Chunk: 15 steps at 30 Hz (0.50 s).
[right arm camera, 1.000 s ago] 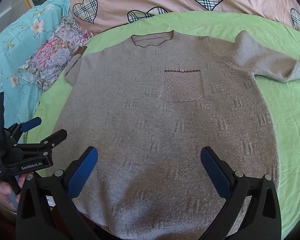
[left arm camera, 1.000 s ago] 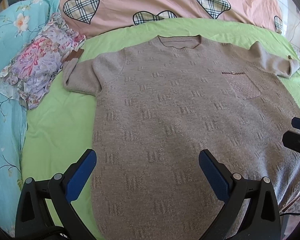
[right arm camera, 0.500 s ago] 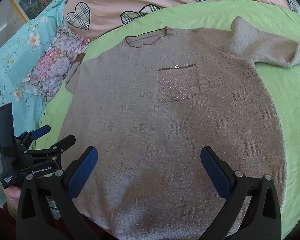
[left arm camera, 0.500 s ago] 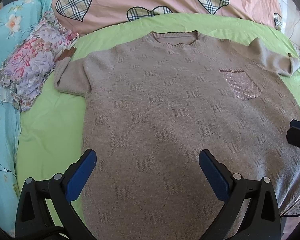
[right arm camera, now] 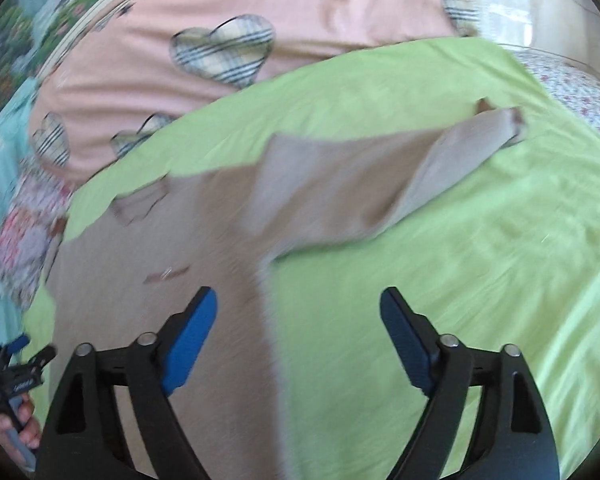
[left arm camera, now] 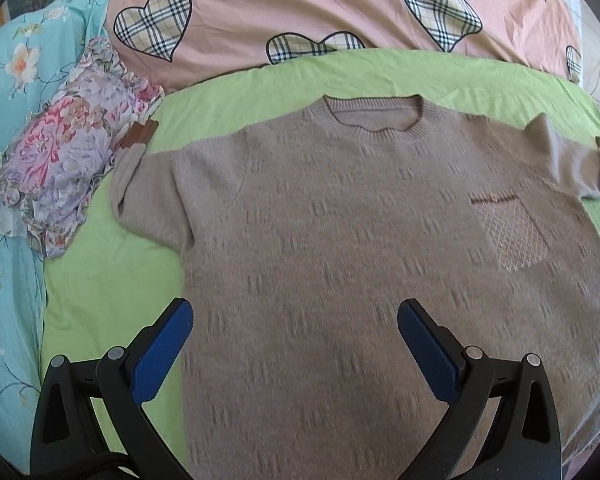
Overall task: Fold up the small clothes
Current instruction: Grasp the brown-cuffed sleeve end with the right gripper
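Right wrist view, blurred.
Right gripper (right arm camera: 298, 316) hung spread above sweater (right arm camera: 172, 280) edge and green sheet (right arm camera: 480, 260); sleeve (right arm camera: 440, 168) lay outstretched.

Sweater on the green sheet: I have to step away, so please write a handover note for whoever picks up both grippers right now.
Left hand-held gripper: open, empty, above the lower body of the beige knitted sweater.
Right hand-held gripper: open, empty, over the sweater's side edge and the green sheet, pointing towards the long sleeve. That view is blurred.
Sweater: lies flat, front up, chest pocket showing, both sleeves spread outward. One cuff touches the folded floral cloth.
Done: garment laid out; no fold visible.
Left: probably fold in each sleeve, then fold the body.
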Motion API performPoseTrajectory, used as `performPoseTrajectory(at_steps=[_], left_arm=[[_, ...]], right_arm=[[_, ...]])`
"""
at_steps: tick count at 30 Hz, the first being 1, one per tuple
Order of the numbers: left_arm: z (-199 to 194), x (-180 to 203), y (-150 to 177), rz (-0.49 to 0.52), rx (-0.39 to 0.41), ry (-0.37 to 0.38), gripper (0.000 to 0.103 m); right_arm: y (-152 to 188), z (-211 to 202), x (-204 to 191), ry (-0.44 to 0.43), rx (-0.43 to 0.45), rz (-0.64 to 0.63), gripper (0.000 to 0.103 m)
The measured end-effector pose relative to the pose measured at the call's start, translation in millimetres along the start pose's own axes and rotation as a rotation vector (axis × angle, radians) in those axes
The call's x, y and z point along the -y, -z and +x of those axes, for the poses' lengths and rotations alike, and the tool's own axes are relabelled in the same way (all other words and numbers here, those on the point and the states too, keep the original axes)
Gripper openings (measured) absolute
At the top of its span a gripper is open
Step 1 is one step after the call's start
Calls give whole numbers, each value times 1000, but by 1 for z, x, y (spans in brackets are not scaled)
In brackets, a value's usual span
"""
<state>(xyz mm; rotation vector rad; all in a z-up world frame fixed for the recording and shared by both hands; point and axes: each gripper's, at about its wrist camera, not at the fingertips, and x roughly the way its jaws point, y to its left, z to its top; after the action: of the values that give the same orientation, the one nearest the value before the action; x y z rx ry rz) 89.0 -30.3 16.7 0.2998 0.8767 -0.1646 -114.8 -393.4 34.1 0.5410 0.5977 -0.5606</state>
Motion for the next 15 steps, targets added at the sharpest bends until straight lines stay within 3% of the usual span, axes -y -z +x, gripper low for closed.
performPoseTrajectory(at_steps=[6, 10, 15], left_arm=[[10, -3, -23, 1, 8, -12, 102], [26, 1, -31, -6, -24, 2, 102], [47, 8, -31, 17, -72, -14, 102]], right_arm=[[-83, 36, 73, 126, 46, 100, 74], [-134, 69, 104, 238, 59, 97, 72], [-164, 115, 144, 335, -8, 123, 68]])
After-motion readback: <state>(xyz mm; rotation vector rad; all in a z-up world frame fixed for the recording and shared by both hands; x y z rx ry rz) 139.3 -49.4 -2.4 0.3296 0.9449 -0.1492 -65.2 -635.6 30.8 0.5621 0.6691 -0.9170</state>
